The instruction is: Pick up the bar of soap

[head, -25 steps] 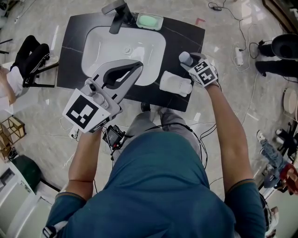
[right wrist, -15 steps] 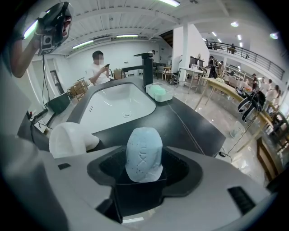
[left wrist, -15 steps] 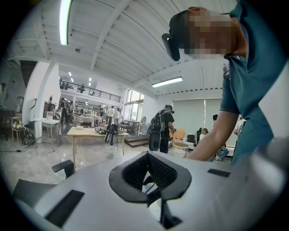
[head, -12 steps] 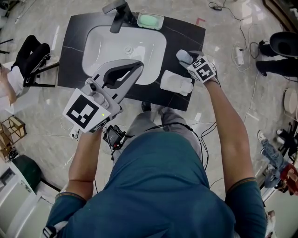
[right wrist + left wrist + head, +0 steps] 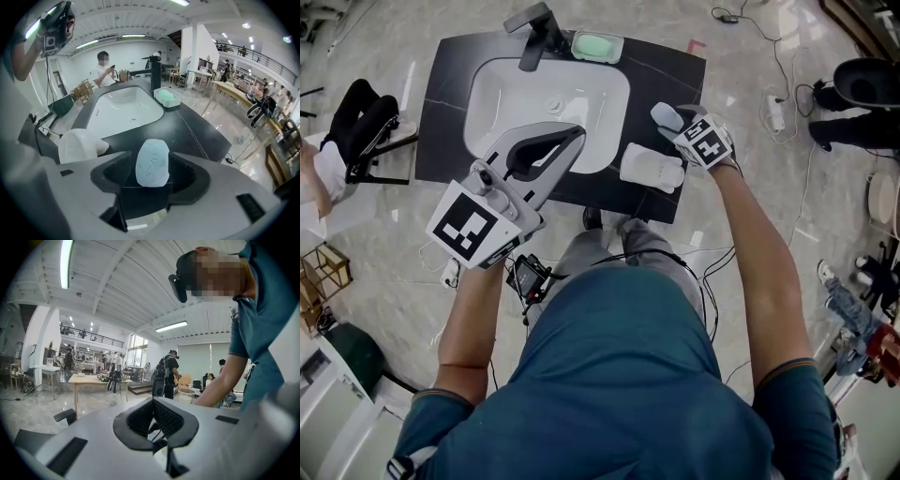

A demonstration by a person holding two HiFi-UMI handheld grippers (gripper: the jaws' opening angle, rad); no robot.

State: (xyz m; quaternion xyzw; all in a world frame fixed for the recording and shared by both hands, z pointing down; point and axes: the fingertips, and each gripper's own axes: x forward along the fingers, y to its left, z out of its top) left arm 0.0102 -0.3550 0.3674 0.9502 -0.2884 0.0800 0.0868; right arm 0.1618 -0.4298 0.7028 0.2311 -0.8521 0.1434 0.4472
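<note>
The pale blue bar of soap (image 5: pixel 152 163) stands on end between the black pads of my right gripper (image 5: pixel 152 176), which is shut on it. In the head view the soap (image 5: pixel 666 114) is held above the right side of the black counter (image 5: pixel 675 70), with the right gripper (image 5: pixel 675 122) just behind it. My left gripper (image 5: pixel 565 137) hovers over the front rim of the white sink (image 5: pixel 487 103). Its jaws look shut with nothing between them (image 5: pixel 153 416), and it points up into the room.
A white rounded object (image 5: pixel 652 168) lies on the counter beside the sink, just left of the right gripper (image 5: pixel 79 145). A dish with a green soap (image 5: pixel 597 45) sits at the back next to the dark faucet (image 5: pixel 534 28). Cables run over the floor on the right.
The right gripper has shifted slightly left and away with the soap held in it. The left gripper has hardly moved.
</note>
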